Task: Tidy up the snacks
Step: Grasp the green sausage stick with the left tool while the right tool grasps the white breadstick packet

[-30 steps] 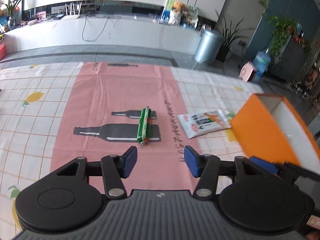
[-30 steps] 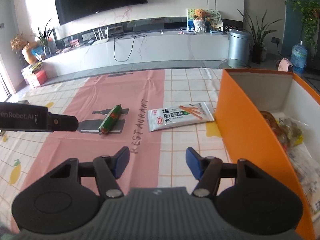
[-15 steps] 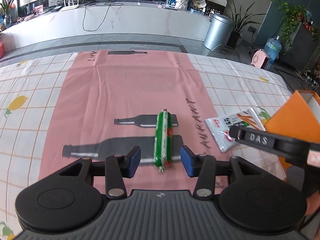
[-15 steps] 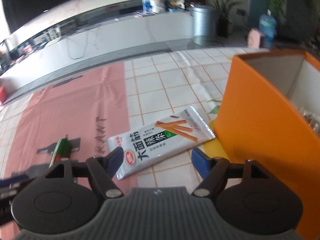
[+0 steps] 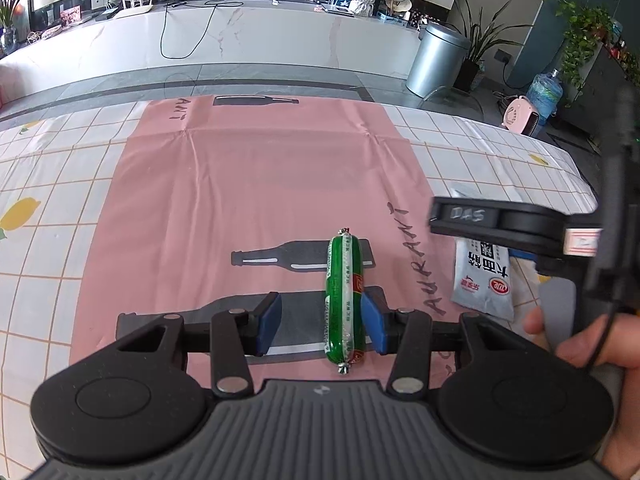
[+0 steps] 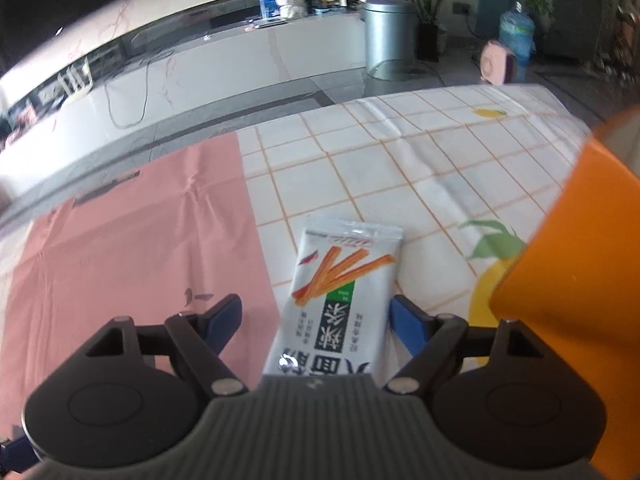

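A green sausage stick [image 5: 343,300] lies on the pink runner, lengthwise between the blue pads of my left gripper [image 5: 320,322], close to the right pad; the jaws are open around it. A white snack packet with orange sticks printed on it [image 6: 340,300] lies on the checked cloth between the pads of my open right gripper [image 6: 316,322]; it also shows in the left wrist view [image 5: 484,276], partly under the right gripper's body [image 5: 516,228]. The orange box [image 6: 576,272] stands just to the right.
The table has a checked cloth with lemon prints [image 6: 400,160] and a pink runner [image 5: 260,184]. Beyond its far edge are a white counter [image 5: 240,40], a metal bin [image 5: 436,60] and plants. A hand [image 5: 592,348] holds the right gripper.
Both grippers have moved forward and down: the left one now straddles the sausage, the right one straddles the packet. The right gripper has swung in beside the left.
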Demonstrator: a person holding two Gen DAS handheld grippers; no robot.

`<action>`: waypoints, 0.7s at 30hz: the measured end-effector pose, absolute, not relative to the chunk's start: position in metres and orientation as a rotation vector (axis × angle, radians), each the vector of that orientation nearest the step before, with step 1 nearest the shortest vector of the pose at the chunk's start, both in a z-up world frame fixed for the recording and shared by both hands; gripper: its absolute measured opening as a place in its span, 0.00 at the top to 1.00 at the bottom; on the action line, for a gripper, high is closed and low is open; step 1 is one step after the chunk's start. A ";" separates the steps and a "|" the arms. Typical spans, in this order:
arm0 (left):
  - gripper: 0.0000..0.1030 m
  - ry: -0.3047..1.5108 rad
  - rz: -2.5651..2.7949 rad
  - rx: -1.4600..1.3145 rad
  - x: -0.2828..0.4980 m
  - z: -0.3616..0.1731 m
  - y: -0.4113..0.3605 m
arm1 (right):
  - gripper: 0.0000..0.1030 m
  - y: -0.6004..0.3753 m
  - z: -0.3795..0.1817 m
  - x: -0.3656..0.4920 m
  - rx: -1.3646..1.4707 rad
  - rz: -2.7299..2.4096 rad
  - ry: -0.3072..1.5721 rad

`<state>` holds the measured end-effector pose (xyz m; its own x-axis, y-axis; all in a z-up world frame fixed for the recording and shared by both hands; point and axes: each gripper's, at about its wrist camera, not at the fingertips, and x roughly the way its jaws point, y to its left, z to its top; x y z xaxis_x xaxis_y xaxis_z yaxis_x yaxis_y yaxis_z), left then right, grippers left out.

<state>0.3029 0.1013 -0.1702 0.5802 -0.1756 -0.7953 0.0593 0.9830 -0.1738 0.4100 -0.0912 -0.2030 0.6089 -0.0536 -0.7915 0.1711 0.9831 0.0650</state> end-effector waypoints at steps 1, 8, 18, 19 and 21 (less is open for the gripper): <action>0.47 0.943 -0.140 -0.132 0.302 -0.170 0.101 | 0.24 -0.086 -0.204 0.412 0.103 -0.118 0.909; 0.47 0.922 -0.163 -0.113 0.300 -0.170 0.095 | 0.48 -0.085 -0.204 0.385 -0.032 0.048 0.874; 0.47 0.914 -0.175 -0.037 0.300 -0.181 0.074 | 0.48 -0.112 -0.201 0.316 -0.104 0.301 0.862; 0.47 0.910 -0.170 -0.027 0.300 -0.183 0.073 | 0.48 -0.113 -0.201 0.310 -0.109 0.315 0.859; 0.47 0.894 -0.166 -0.004 0.298 -0.183 0.070 | 0.44 -0.116 -0.200 0.301 -0.100 0.312 0.848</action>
<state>0.2983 0.0696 -0.1832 0.6146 -0.1458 -0.7752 0.1429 0.9871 -0.0724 0.3011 -0.1160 -0.2002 0.6194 0.2313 -0.7502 -0.3104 0.9499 0.0366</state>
